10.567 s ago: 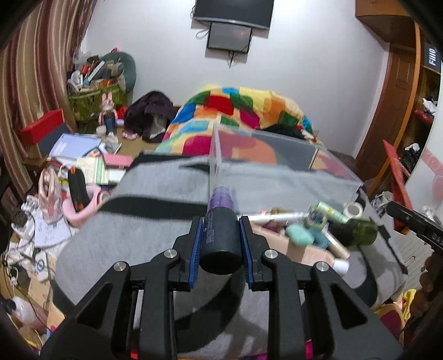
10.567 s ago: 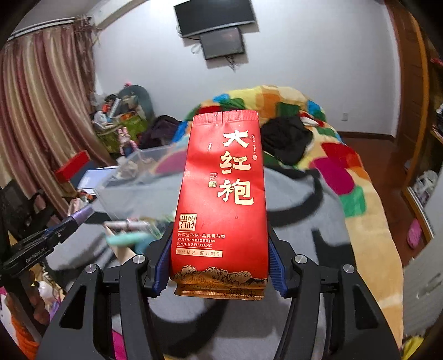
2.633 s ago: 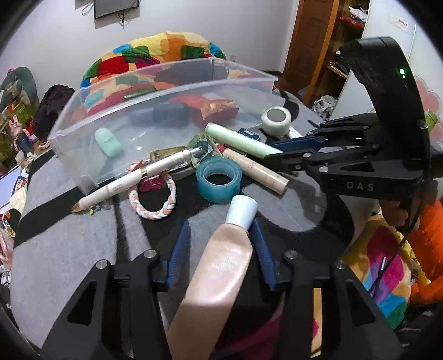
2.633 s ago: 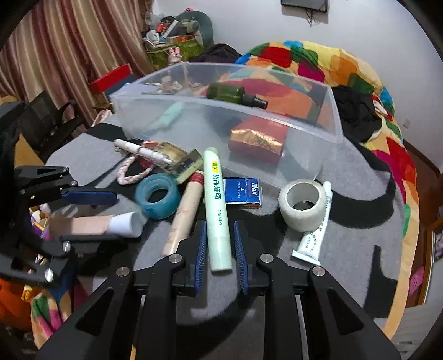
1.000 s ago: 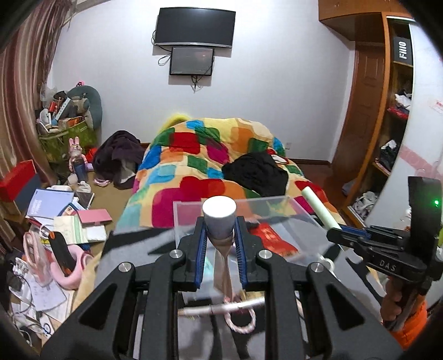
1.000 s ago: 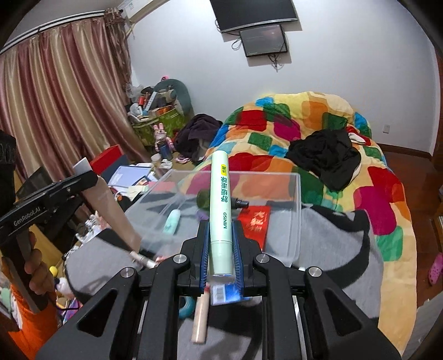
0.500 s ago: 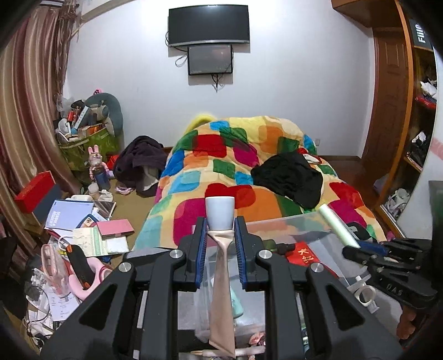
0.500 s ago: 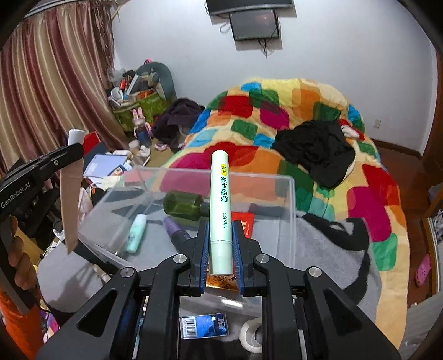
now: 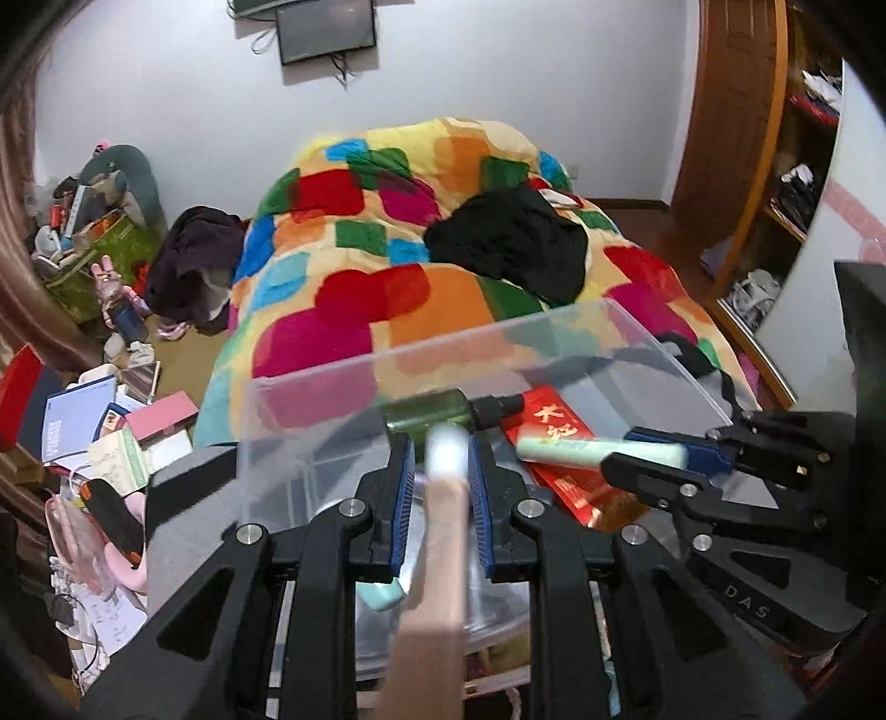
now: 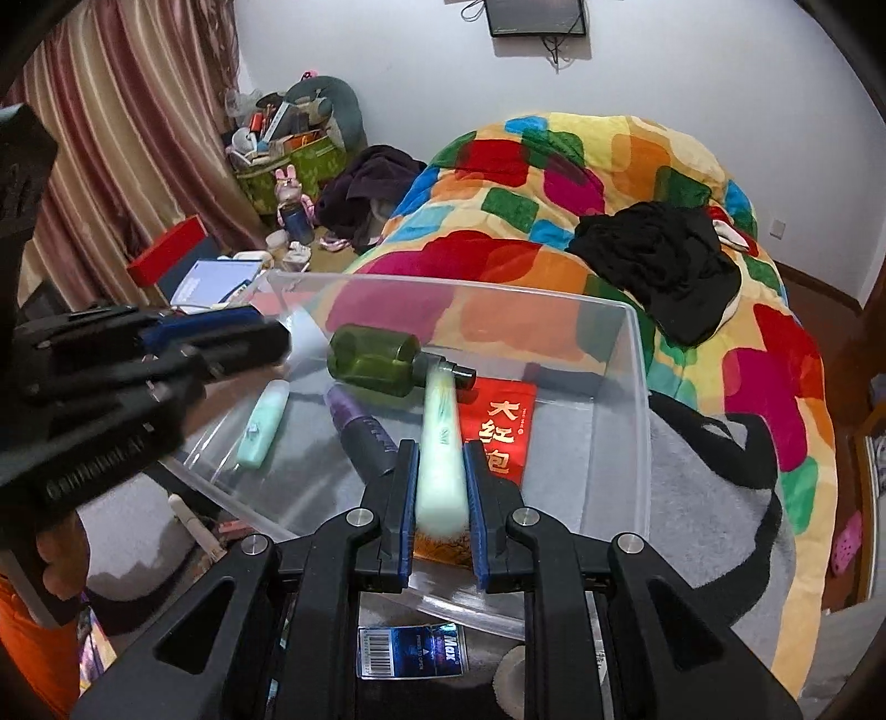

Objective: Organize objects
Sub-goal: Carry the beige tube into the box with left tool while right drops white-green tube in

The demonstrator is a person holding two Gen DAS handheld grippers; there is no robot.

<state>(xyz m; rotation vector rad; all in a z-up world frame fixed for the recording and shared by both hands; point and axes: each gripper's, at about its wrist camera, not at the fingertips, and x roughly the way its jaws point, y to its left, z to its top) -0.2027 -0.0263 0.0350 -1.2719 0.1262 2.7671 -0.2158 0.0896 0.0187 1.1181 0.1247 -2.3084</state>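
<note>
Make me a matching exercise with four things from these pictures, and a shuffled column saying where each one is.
1. beige tube
2. pale green tube
3. red packet
4. blue box

A. outside the bin, on the grey cloth
B. in the left gripper
C. flat in the clear bin
D. in the right gripper

Pairs: 1-B, 2-D, 3-C, 4-A

Bedroom in home. Big bed with patchwork blanket of many colours fills middle and right of frame. Black clothes lie on it. TV hangs on white wall at top. Striped curtain at left. Messy floor below it: books, bunny toy, full green bag. Wooden shelves at right.
</note>
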